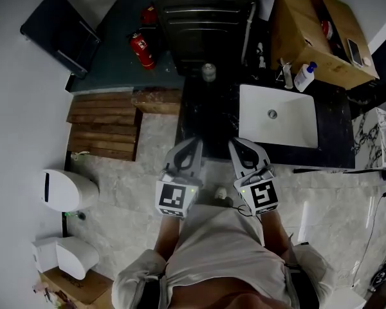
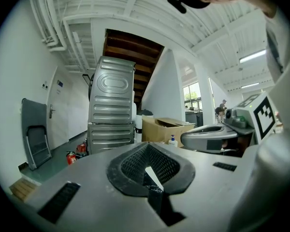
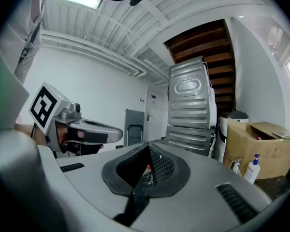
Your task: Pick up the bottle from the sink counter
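Dark sink counter [image 1: 206, 121] is seen across the middle of the head view, with the white sink basin [image 1: 296, 131] set into its right half and a large cardboard box [image 1: 309, 37] standing at its far right end.

Both tongs are held low and close to the body, short of the counter's near edge and well apart from anything on it. The left gripper [image 1: 193, 144] is closed completely, its mesh pads pressed together with nothing between them, as its own view confirms [image 2: 152, 175]. The right gripper [image 1: 239, 144] is likewise seen with its jaws together and nothing held [image 3: 146, 170].

The bottle [image 1: 304, 77], white with a blue pump top, stands upright on the counter behind the far right corner of the basin, just in front of the box. A smaller object is seen just to its left; what it is cannot be made out.

The step in hand is judged to be the approach, with the pick not yet begun. The right gripper is better placed, being on the bottle's side. Its jaws should be opened wide before the reach is finished, and carried over the basin roughly level. The body below the pump should be taken squarely, so that the bottle is not tipped against the box or its neighbour.
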{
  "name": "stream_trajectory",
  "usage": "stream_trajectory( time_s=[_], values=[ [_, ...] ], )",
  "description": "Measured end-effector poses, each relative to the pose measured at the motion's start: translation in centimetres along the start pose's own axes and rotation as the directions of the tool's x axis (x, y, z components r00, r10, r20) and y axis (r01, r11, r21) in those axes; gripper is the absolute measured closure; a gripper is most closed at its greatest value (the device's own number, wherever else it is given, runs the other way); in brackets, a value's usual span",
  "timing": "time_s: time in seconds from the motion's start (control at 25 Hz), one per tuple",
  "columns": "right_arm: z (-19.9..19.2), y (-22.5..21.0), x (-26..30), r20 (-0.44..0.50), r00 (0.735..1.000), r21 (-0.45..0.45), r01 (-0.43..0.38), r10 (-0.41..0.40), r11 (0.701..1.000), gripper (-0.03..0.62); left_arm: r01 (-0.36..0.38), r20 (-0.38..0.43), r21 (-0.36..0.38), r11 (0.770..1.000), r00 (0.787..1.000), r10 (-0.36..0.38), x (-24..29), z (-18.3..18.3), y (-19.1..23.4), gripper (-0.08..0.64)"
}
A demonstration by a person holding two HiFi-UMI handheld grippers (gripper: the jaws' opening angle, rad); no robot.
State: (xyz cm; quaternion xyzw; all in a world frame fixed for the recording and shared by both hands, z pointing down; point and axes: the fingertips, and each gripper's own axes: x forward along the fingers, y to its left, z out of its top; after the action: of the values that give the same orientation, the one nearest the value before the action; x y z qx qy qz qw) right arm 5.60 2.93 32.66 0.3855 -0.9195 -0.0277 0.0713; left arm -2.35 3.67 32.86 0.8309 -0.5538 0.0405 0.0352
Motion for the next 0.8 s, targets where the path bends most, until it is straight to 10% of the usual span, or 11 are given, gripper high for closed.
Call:
stream_trajectory(
  time_s=[0.8],
  values=[
    [-1.0, -4.3, 6.8, -0.022, 1.000, 0.012, 0.018, -0.018, 1.000, 0.598, 0.019, -0.010, -0.019, 1.000, 1.000, -0.019, 6.8, -0.8, 4.7, 0.558]
  ],
)
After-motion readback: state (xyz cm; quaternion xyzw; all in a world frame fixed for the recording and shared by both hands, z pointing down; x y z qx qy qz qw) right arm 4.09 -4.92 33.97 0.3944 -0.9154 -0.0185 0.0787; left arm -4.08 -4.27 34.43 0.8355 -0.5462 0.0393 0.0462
